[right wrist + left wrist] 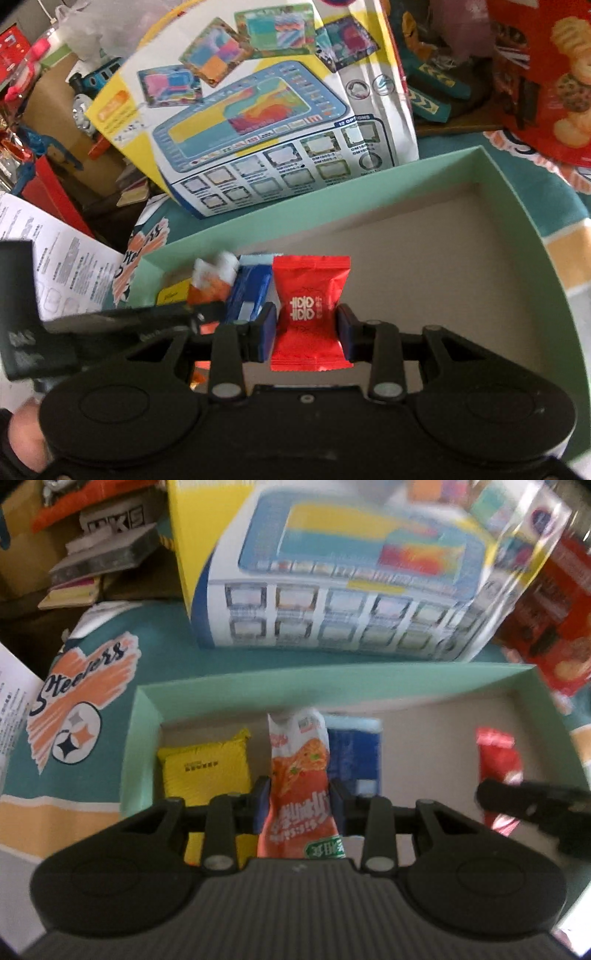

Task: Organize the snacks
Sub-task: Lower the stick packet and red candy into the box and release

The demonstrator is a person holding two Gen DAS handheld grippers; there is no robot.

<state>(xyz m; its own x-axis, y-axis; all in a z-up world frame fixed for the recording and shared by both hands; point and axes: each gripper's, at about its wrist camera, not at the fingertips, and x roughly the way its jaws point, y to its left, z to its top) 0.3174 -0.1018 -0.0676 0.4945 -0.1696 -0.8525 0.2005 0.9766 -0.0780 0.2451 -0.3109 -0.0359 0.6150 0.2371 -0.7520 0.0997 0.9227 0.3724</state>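
Right wrist: right gripper, tilted downward over green box, clamps red packet

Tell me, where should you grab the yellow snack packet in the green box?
Probably by its near edge, coming down from above. The yellow packet lies flat on the floor of the green box, close to the left wall, with the orange packet in the left gripper just beside it. Both sides are crowded, so pinching across its thin crimped end looks easiest.
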